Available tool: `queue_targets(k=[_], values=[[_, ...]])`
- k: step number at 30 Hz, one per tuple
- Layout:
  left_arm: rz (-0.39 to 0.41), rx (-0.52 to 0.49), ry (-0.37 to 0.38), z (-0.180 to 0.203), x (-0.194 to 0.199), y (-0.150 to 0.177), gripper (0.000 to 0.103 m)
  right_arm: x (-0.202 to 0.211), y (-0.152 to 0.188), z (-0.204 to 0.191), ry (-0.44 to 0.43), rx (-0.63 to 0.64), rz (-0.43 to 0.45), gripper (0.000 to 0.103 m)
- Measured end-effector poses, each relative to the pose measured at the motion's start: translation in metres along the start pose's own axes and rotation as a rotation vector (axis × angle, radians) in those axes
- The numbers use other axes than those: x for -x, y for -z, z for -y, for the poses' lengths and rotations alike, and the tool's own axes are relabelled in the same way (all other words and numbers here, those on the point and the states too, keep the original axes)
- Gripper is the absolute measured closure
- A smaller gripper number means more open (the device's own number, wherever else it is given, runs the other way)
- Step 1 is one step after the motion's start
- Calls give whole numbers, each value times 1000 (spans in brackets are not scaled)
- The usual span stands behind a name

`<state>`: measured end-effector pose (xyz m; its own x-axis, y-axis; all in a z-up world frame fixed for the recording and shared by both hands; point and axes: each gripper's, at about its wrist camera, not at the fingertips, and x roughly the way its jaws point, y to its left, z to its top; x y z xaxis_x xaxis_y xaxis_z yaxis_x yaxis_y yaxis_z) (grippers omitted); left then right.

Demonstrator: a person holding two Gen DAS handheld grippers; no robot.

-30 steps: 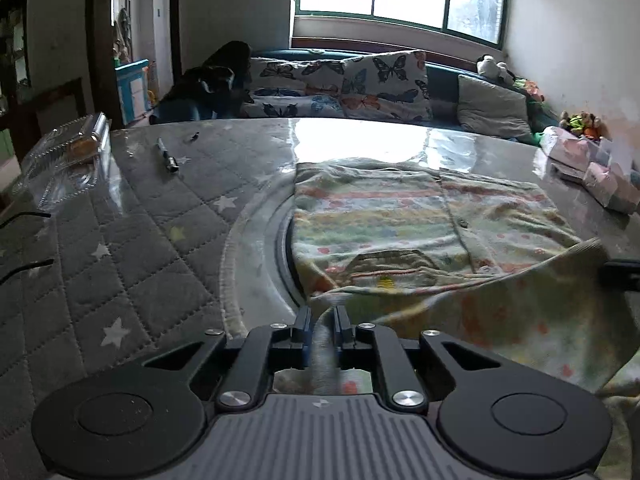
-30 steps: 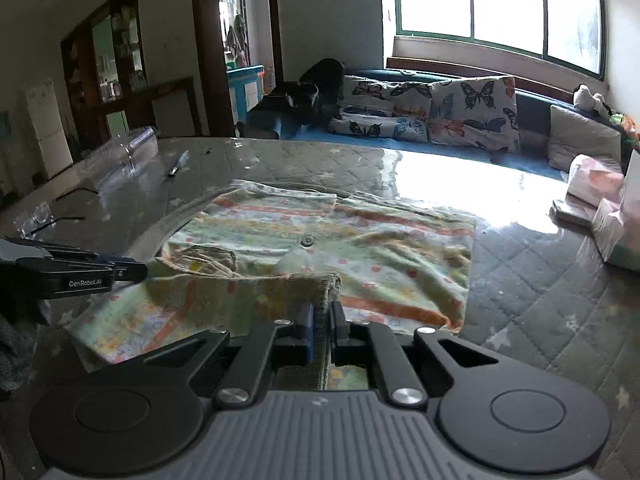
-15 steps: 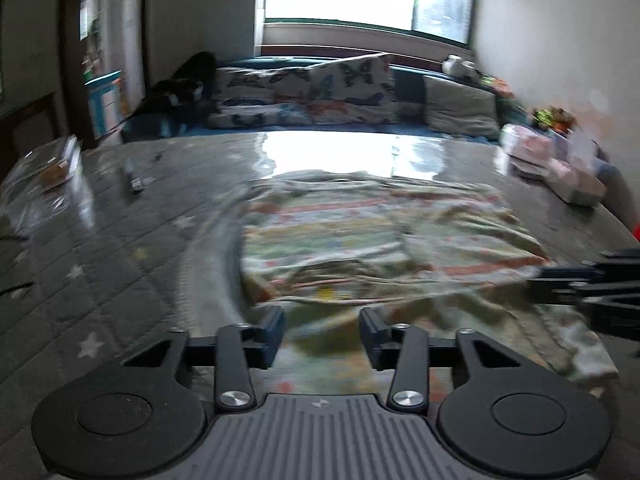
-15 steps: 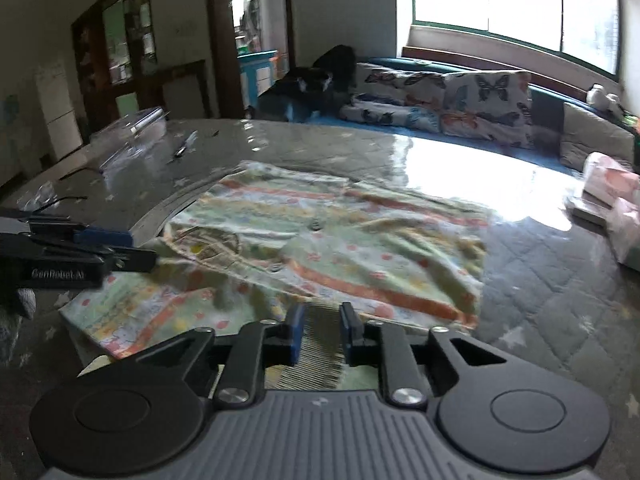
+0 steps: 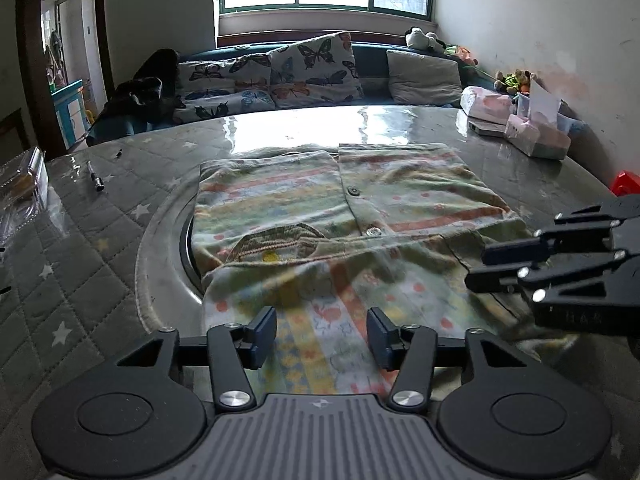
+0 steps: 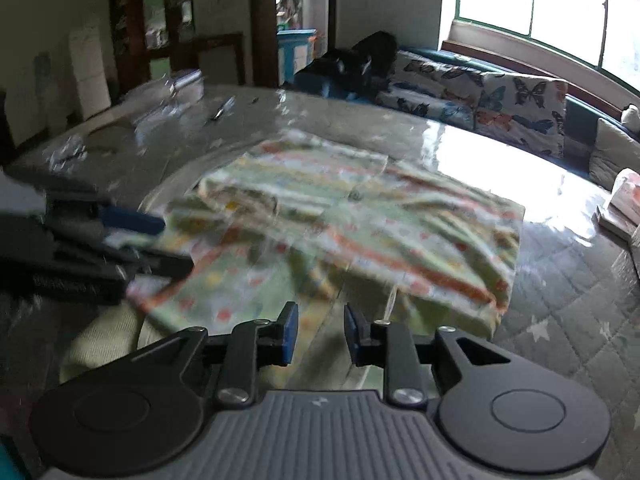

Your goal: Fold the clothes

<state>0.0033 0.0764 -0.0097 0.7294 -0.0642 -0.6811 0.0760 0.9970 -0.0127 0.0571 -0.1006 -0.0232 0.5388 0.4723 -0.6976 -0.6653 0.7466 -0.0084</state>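
Pale green cotton, banded in orange, yellow and blue with small printed figures: the garment lies spread on the middle of the counter, buttons up its centre, collar end toward the near edge. Its near portion has been laid back over the body, so a doubled flap runs across the cloth from about 8 o'clock to 4 o'clock in the left wrist view.

The left gripper sits at 6 o'clock of the garment, jaws opening, both pads clear of the fabric that lies flat beneath and between them; it holds nothing. The right gripper is at the flap's other near corner, jaws also opening but narrower, with cloth under the gap and no pinch visible, though that view is blurred. In the left view it shows at 3 o'clock, above the flap's right edge.

This reads as the release that ends one fold. The flap looks rumpled along its right side, so the next move probably calls for smoothing it, then taking fresh holds on one side edge, likely at 3 or 9 o'clock, to bring it across the middle. Thin cotton will slide and bunch on this glossy cover, so both corners should be lifted together.

Beyond the garment: a pen at 10 o'clock, a clear plastic box at 9, tissue packs at 2
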Motion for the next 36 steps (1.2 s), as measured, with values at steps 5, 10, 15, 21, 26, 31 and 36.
queue_targets(k=[5,10,15,21,26,31,36], values=[[-19,-3,12,7,23,9,27,12,13,-3,2,3,-1,75],[-60,5,34,14,38,18,29,21,24,-6,7,18,-4,70],[-110,31,87,18,47,26,48,32,27,-6,10,18,13,67],[-160,39,133,28,46,32,51,46,34,-5,19,33,21,66],[-202,73,182,29,39,32,80,56,43,-7,17,68,12,61],[-160,83,212,27,45,16,92,63,52,-11,2,135,-4,48],[-99,115,234,17,43,-13,92,65,57,-21,-33,221,4,38]])
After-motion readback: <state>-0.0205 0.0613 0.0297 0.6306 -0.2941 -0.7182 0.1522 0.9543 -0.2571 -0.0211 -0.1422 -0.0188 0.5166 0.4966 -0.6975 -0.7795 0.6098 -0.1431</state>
